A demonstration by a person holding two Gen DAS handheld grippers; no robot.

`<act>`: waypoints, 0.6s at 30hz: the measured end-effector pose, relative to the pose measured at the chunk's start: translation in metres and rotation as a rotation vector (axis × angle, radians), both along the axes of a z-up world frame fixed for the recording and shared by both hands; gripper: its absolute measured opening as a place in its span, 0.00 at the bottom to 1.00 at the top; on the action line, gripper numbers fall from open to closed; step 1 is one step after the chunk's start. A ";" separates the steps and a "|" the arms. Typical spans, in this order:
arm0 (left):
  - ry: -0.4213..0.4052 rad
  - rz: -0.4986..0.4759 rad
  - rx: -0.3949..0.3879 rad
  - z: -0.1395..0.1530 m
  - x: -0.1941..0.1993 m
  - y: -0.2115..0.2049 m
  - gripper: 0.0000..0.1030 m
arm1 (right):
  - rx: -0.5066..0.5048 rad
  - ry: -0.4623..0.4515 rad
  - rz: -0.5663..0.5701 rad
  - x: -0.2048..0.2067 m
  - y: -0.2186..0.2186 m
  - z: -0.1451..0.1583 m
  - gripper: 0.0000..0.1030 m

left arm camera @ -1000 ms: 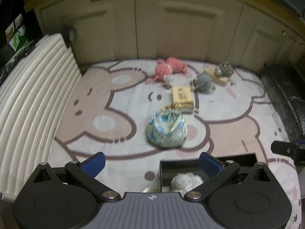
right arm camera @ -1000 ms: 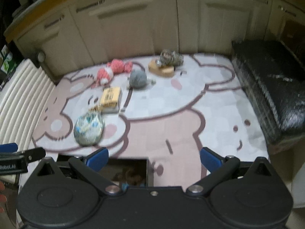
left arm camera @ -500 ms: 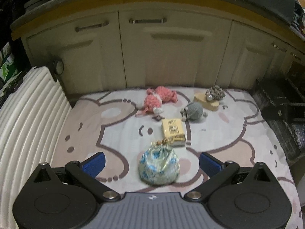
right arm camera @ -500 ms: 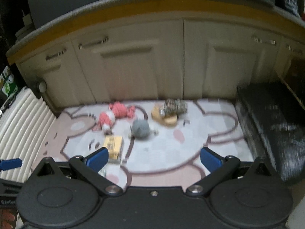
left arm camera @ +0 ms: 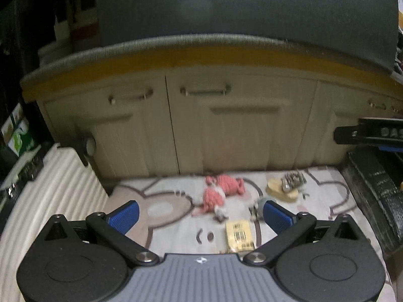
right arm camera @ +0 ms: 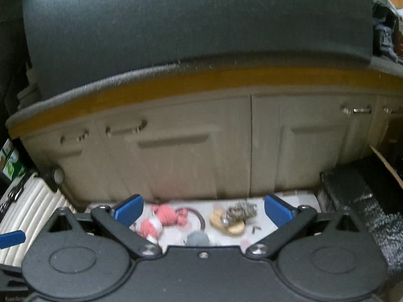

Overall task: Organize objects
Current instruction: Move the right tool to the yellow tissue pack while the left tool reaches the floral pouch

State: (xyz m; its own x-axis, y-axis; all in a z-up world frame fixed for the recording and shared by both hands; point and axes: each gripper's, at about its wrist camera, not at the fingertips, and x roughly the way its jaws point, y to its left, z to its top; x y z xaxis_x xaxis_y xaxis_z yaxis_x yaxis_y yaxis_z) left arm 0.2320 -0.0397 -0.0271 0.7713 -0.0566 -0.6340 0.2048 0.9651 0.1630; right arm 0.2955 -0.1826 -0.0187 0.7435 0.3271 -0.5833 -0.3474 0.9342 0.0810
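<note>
My left gripper (left arm camera: 200, 214) is open and empty, held high above the patterned mat (left arm camera: 171, 206). On the mat lie a pink knitted toy (left arm camera: 221, 193), a yellow box (left arm camera: 239, 235), a grey ball (left arm camera: 259, 205) partly behind my right fingertip, and a tan wooden block (left arm camera: 282, 192) with a wire ball on it. My right gripper (right arm camera: 203, 210) is open and empty too. Below it show the pink toy (right arm camera: 161, 219), the grey ball (right arm camera: 197, 239) and the wooden block (right arm camera: 228, 222). The right gripper's side (left arm camera: 370, 134) shows at the left view's right edge.
Beige cabinet doors (left arm camera: 239, 130) under a dark countertop (left arm camera: 201, 47) fill the back. A white ribbed suitcase (left arm camera: 50, 191) lies left of the mat. A black glittery case (left arm camera: 377, 191) lies at its right. The left gripper's blue fingertip (right arm camera: 11, 237) shows at the right view's left edge.
Both grippers have tilted up and back, so the mat dropped low in view. The blue-patterned bundle and the black box have left both views. Both stay open.
</note>
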 end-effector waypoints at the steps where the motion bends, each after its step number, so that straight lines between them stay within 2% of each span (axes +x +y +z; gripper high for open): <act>1: -0.006 0.001 0.003 0.002 0.002 -0.002 1.00 | -0.002 -0.005 0.007 0.002 0.004 -0.001 1.00; 7: 0.003 0.020 0.016 -0.008 0.020 -0.009 1.00 | -0.031 0.033 0.019 0.018 0.031 -0.030 1.00; 13: 0.069 0.001 0.032 -0.052 0.038 -0.009 1.00 | 0.040 0.164 0.066 0.034 0.043 -0.076 1.00; 18: 0.155 -0.019 0.081 -0.094 0.050 -0.005 1.00 | -0.006 0.233 0.089 0.048 0.057 -0.115 1.00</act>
State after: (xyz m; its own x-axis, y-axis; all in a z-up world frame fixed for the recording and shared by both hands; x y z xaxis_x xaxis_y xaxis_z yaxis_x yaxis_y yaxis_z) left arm 0.2816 -0.0443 -0.1206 0.6632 -0.0137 -0.7483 0.2515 0.9458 0.2056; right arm 0.3436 -0.1256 -0.1332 0.5573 0.3810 -0.7377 -0.4010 0.9015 0.1627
